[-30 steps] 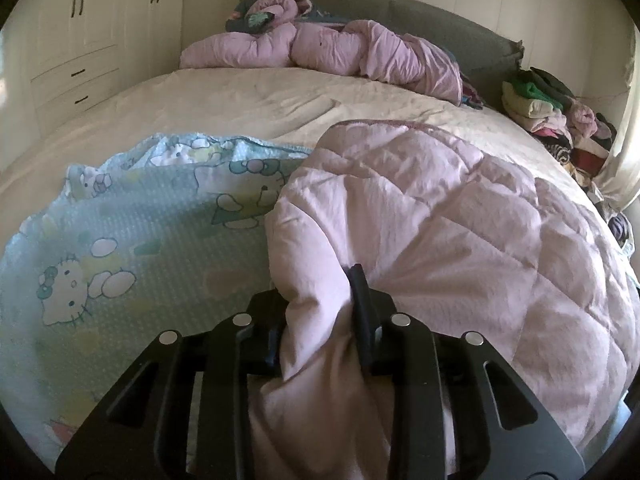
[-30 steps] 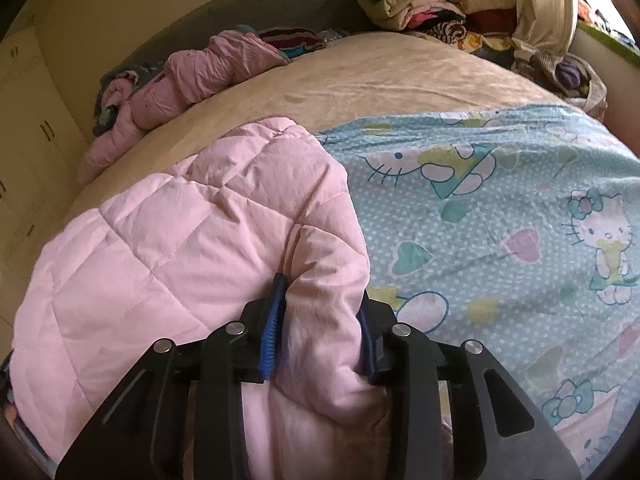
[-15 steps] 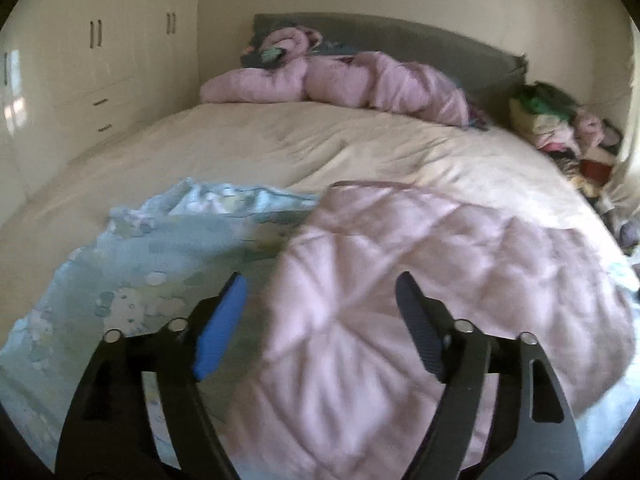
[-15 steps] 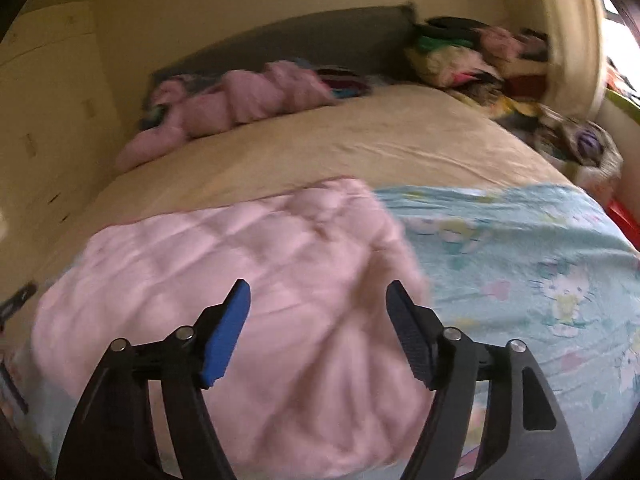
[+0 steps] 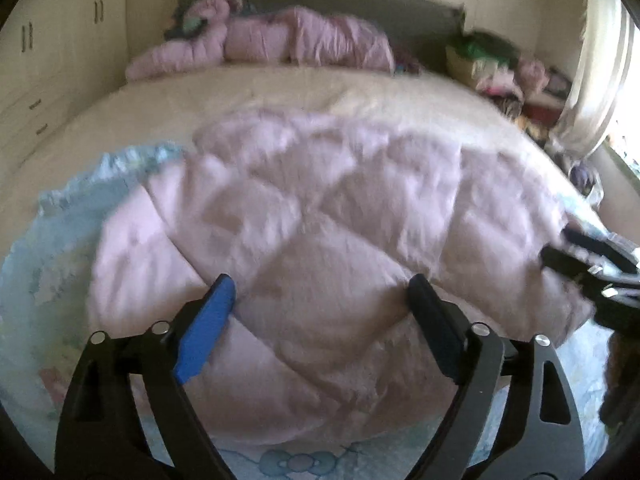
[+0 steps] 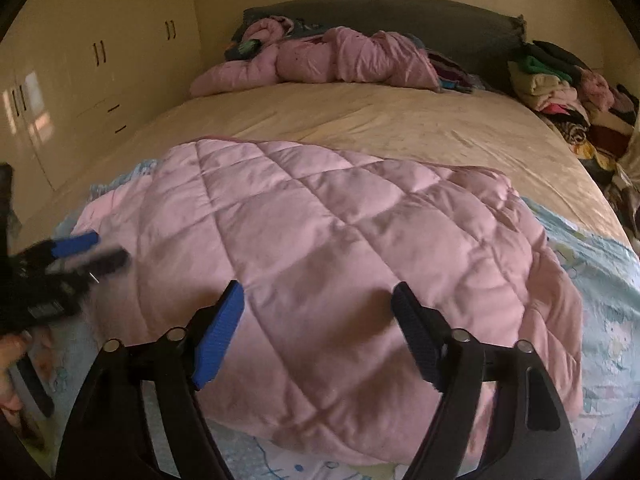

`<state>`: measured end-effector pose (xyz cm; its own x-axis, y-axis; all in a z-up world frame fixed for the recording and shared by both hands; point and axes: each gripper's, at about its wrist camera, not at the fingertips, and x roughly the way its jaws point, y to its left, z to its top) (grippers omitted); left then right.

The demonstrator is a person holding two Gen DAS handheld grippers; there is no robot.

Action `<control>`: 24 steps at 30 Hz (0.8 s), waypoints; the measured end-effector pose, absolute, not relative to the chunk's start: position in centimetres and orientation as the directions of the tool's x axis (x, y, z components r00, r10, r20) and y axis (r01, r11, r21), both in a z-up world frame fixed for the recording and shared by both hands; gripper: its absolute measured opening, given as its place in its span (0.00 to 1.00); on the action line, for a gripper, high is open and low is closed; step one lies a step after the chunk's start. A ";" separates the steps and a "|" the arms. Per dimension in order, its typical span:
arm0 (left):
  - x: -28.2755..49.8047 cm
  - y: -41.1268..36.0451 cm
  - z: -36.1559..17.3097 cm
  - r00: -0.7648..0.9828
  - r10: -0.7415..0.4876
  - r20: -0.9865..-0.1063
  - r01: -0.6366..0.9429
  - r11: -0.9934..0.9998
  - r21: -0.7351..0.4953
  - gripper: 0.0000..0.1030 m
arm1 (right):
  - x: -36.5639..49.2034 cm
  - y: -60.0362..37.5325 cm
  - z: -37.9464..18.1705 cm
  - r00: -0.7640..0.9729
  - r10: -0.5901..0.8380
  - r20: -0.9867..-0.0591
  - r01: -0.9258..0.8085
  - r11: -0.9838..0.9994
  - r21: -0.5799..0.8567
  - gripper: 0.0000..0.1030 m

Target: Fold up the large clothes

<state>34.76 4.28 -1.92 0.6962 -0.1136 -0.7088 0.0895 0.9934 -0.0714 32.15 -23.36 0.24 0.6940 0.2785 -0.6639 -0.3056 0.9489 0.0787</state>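
On top of the big bed (image 6: 420, 128) lies a light blue cartoon sheet (image 6: 600, 280), & on that sheet lies the pink quilt (image 6: 320, 248), folded over, near the bed's foot end. Up at the bed's head end: a bunched pink blanket (image 6: 320, 60). By the bed's head-end corner w/ the curtain: a pile of clothes (image 6: 560, 80). Left gripper (image 5: 320, 328) & right gripper (image 6: 318, 332) hang over the quilt's near edge, fingers opening wide, not pinching the quilt.
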 end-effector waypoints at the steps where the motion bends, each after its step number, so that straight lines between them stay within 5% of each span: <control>1: 34.9 4.1 -2.5 0.701 -0.100 -0.706 0.083 0.995 -0.058 0.82 | 32.3 -23.1 0.2 0.688 0.280 -0.670 -0.310 0.948 0.078 0.88; 12: 36.5 4.1 -5.2 0.680 -0.094 -0.727 0.068 0.996 -0.065 0.90 | 35.2 -22.0 -4.4 0.565 0.239 -0.790 -0.319 0.946 0.057 0.96; 24: 36.5 4.4 -5.1 0.689 -0.113 -0.716 0.079 0.994 -0.081 0.90 | 35.4 -21.2 -5.5 0.567 0.219 -0.794 -0.302 0.952 0.047 0.96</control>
